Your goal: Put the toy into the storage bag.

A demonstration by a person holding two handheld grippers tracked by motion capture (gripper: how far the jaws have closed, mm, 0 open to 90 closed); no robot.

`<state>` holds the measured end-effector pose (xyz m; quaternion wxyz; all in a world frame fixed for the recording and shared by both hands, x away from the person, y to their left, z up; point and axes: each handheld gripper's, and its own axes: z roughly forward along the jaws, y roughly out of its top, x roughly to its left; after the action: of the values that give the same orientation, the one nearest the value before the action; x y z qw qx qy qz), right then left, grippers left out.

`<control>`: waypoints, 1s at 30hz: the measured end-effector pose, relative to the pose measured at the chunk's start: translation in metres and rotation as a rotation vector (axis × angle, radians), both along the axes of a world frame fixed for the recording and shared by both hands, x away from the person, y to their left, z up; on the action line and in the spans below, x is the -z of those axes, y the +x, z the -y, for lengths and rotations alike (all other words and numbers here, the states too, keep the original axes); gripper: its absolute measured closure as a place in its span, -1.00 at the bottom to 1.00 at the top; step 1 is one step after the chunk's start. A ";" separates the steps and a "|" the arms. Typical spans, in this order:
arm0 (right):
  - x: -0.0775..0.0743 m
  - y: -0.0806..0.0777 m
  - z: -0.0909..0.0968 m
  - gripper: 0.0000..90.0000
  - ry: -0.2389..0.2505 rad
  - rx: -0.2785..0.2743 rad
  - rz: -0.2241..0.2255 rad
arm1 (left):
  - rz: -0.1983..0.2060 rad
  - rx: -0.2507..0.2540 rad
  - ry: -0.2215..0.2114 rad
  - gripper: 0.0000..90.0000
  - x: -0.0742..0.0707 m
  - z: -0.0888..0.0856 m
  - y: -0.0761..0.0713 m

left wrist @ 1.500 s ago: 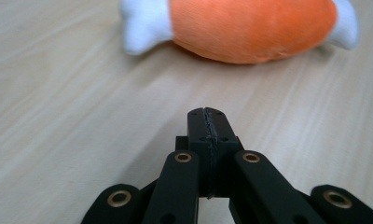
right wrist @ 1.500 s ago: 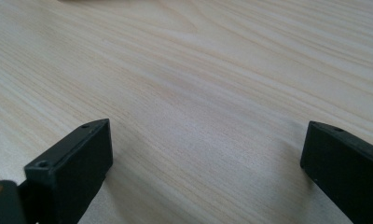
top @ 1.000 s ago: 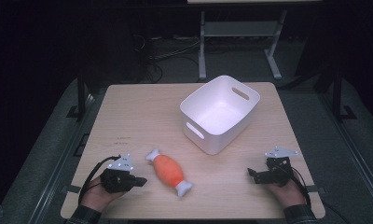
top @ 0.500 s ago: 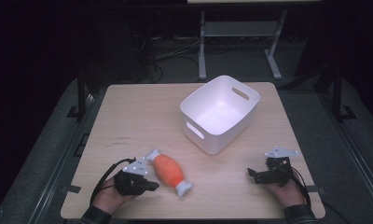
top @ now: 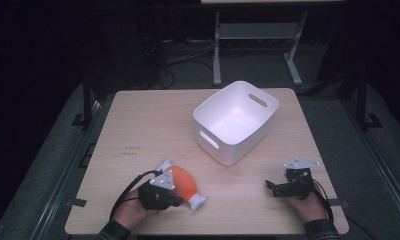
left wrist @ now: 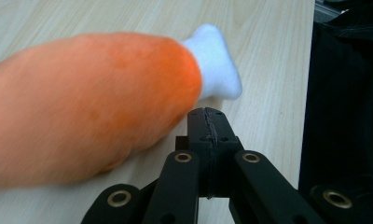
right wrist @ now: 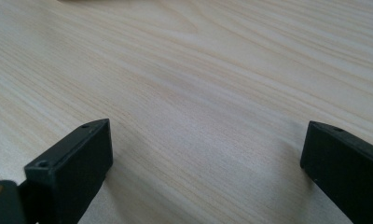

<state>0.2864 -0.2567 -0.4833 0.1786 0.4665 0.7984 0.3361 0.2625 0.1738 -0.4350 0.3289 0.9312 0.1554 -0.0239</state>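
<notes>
An orange plush toy [top: 184,183] with white ends lies near the front left of the wooden table [top: 138,125]. My left gripper [top: 177,199] sits right against its near side, with the jaws shut and nothing between them. In the left gripper view the closed jaws of the left gripper [left wrist: 208,116] point past the orange toy [left wrist: 82,112] toward its white end [left wrist: 215,60], close beside its orange body. My right gripper [top: 274,188] rests at the front right, open and empty. In the right gripper view, bare wood lies between the spread jaws of the right gripper [right wrist: 205,137].
A white plastic bin [top: 223,152] with handle slots stands empty behind the table's middle, turned at an angle. The table's front edge runs just before both hands. A dark floor with cables and a metal frame [top: 218,45] lies behind the table.
My left hand has slid to the right along the front of the table until its gripper reached the orange toy. The right hand and the toy have kept still.
</notes>
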 end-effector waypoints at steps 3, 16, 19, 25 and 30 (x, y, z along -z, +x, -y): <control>0.000 0.000 0.000 -0.96 0.000 0.000 0.000 | 0.003 0.007 0.003 1.00 0.000 0.006 0.001; 0.000 0.000 0.000 -0.96 0.001 0.000 0.000 | 0.013 -0.003 0.011 1.00 -0.003 0.023 0.011; 0.000 0.000 0.000 -0.96 0.000 0.000 0.000 | 0.023 -0.011 0.015 1.00 -0.005 0.027 0.014; 0.000 0.000 0.000 -0.96 0.001 0.000 0.000 | 0.020 -0.023 0.018 1.00 -0.006 0.038 0.021; 0.000 0.000 0.000 -0.96 0.000 0.000 0.000 | 0.017 -0.035 0.025 1.00 -0.006 0.045 0.025</control>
<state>0.2864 -0.2567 -0.4833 0.1785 0.4664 0.7985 0.3362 0.2877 0.1292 -0.4286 0.3190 0.9325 0.1690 -0.0084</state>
